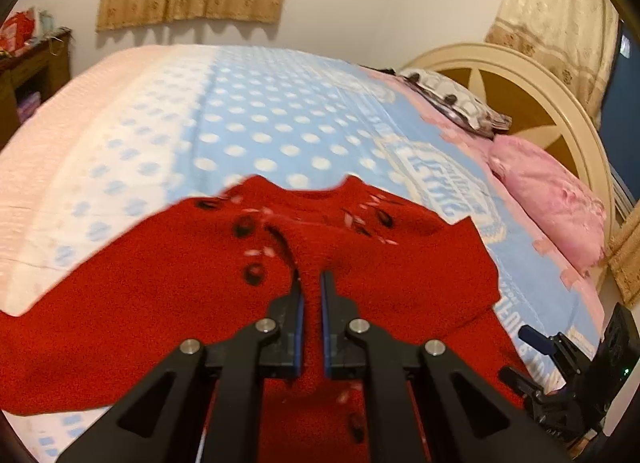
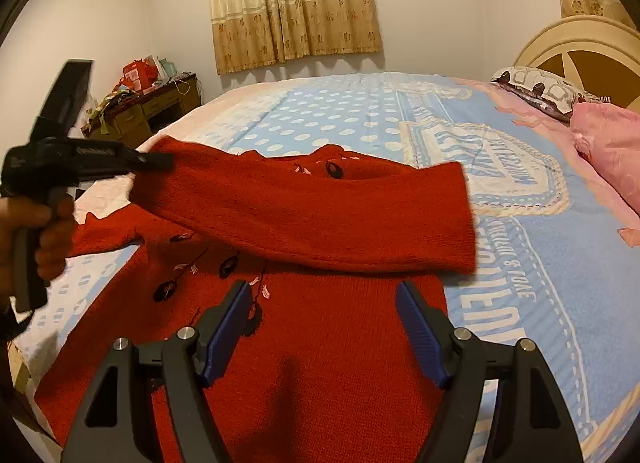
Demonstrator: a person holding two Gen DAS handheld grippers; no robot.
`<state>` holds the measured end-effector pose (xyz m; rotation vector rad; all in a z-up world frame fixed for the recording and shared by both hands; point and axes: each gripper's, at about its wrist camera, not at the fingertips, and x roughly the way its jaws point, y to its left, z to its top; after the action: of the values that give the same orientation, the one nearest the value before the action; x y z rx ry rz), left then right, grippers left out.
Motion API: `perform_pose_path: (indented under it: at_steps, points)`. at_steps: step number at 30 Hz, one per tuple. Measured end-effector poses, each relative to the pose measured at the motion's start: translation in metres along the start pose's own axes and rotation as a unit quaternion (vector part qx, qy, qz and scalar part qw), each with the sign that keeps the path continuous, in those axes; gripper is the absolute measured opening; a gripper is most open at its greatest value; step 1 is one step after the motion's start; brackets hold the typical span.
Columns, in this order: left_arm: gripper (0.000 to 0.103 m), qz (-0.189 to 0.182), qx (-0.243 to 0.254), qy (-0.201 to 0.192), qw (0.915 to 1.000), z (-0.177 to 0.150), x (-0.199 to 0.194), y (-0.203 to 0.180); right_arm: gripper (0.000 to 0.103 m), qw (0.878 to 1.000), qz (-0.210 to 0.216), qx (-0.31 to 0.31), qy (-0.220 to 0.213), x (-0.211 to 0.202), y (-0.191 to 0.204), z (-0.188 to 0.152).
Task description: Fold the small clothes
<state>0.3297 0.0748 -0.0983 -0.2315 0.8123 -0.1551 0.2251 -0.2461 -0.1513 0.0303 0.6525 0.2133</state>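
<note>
A red knitted sweater (image 2: 320, 363) with dark flower patterns lies flat on the bed. My left gripper (image 1: 312, 283) is shut on a pinch of its red fabric. In the right wrist view, that left gripper (image 2: 158, 161), held by a hand (image 2: 44, 239), lifts one sleeve (image 2: 320, 215) across the sweater's chest. The sleeve hangs stretched toward the right, its cuff near the sweater's right side. My right gripper (image 2: 324, 303) stands open just above the sweater's body, with nothing between its blue pads (image 2: 416, 319). It also shows at the lower right of the left wrist view (image 1: 524, 355).
The bed (image 2: 540, 263) has a blue and white dotted cover with printed lettering. Pink and patterned pillows (image 2: 608, 151) lie by the round headboard (image 1: 532, 103) on the right. A cluttered wooden desk (image 2: 160, 103) stands by the far left wall, under curtains (image 2: 292, 3).
</note>
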Motion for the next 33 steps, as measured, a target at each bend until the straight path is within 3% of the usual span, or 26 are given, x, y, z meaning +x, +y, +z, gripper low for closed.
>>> perform_pose_path:
  at_steps: [16, 20, 23, 25, 27, 29, 32, 33]
  points:
    - [0.007, 0.017, -0.112, 0.031, 0.9931, -0.038, 0.014, 0.073, 0.076, 1.0, -0.01, 0.001, 0.03, 0.009, 0.001, -0.003]
    - [0.007, 0.015, -0.119, 0.045, 0.9917, -0.048, 0.026, 0.076, 0.075, 0.999, 0.011, 0.001, 0.042, 0.002, -0.007, 0.005]
    - [0.008, 0.017, -0.113, 0.04, 0.9926, -0.053, 0.027, 0.077, 0.075, 0.999, -0.031, -0.027, 0.033, -0.011, -0.022, 0.018]
    - [0.008, 0.014, -0.117, 0.034, 0.9925, -0.055, 0.026, 0.078, 0.075, 0.995, -0.06, -0.053, 0.06, -0.005, -0.038, 0.029]
    - [0.011, 0.014, -0.119, 0.033, 0.9923, -0.056, 0.027, 0.078, 0.075, 0.991, -0.092, -0.074, 0.06, 0.002, -0.049, 0.035]
    - [0.013, 0.014, -0.115, 0.033, 0.9928, -0.057, 0.029, 0.076, 0.068, 0.984, -0.111, -0.109, 0.084, 0.019, -0.056, 0.039]
    - [0.013, 0.033, -0.103, 0.032, 0.9936, -0.059, 0.034, 0.075, 0.053, 0.983, -0.092, -0.118, 0.107, 0.041, -0.055, 0.042]
    - [0.014, 0.035, -0.103, 0.032, 0.9936, -0.06, 0.035, 0.075, 0.052, 0.982, -0.088, -0.127, 0.109, 0.048, -0.051, 0.042]
